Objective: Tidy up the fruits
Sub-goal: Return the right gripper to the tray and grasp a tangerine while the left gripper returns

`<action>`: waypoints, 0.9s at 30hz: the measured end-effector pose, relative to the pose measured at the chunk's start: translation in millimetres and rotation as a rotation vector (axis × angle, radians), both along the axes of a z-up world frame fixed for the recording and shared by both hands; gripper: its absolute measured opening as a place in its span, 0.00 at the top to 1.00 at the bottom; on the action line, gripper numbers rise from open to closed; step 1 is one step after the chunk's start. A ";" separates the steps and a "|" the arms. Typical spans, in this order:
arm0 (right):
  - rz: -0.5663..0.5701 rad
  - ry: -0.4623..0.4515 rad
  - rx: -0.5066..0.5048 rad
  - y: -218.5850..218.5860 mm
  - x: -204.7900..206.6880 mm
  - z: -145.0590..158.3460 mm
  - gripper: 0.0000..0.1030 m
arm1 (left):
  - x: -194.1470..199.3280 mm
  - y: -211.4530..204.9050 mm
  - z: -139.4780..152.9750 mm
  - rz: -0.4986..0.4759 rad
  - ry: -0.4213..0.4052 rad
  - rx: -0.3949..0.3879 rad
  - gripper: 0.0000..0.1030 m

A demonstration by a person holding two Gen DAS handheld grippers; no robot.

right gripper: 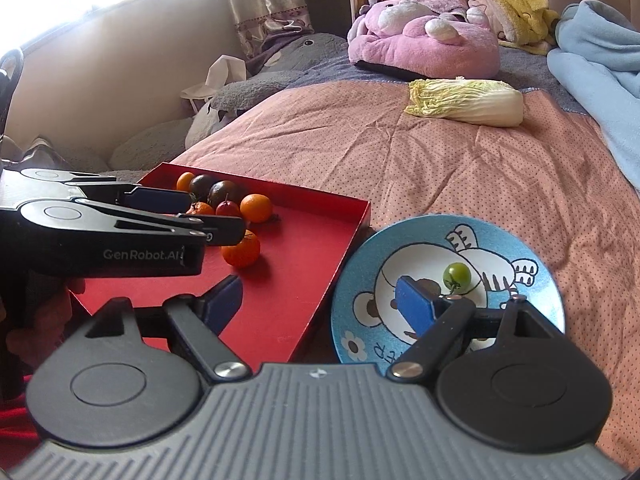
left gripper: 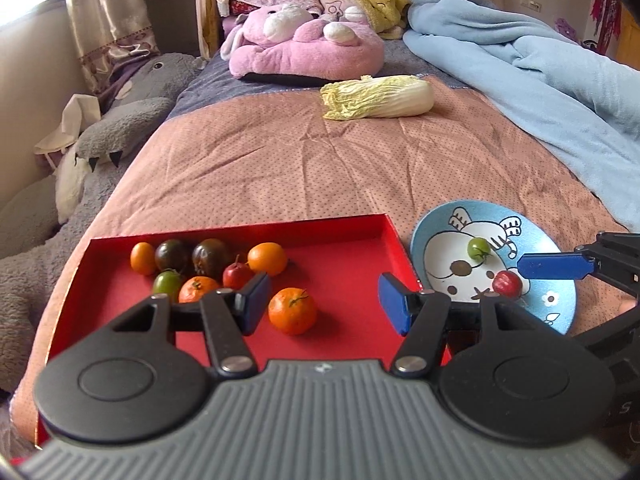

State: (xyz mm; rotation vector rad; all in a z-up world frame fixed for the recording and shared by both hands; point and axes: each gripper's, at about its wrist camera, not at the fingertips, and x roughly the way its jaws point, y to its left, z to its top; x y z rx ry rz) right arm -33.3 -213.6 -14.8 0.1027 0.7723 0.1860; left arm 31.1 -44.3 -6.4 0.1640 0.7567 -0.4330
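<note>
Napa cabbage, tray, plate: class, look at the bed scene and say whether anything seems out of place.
The napa cabbage lies alone on the pink bedspread, far from the red tray and the blue plate that hold the fruit. It is a vegetable among plush toys and blankets.

Napa cabbage (left gripper: 378,97) on dotted pink bedspread (left gripper: 280,168), near pink plush (left gripper: 304,42), beside blue blanket (left gripper: 532,80).

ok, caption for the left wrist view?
Open left gripper over red tray of mandarins and tomatoes, beside the cartoon plate.
</note>
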 end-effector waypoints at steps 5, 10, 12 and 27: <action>0.021 0.008 -0.003 8.6 6.0 -3.1 0.16 | 5.2 18.7 -6.9 0.055 0.020 -0.012 0.40; 0.033 0.009 -0.004 15.6 11.7 -4.0 0.16 | 9.1 28.9 -12.8 0.094 0.032 -0.012 0.40; 0.038 0.013 -0.005 18.1 14.5 -5.6 0.16 | 10.1 32.7 -14.9 0.110 0.041 -0.022 0.40; 0.083 0.025 -0.004 39.5 31.0 -13.6 0.16 | 8.2 54.1 -17.3 0.177 0.049 -0.076 0.40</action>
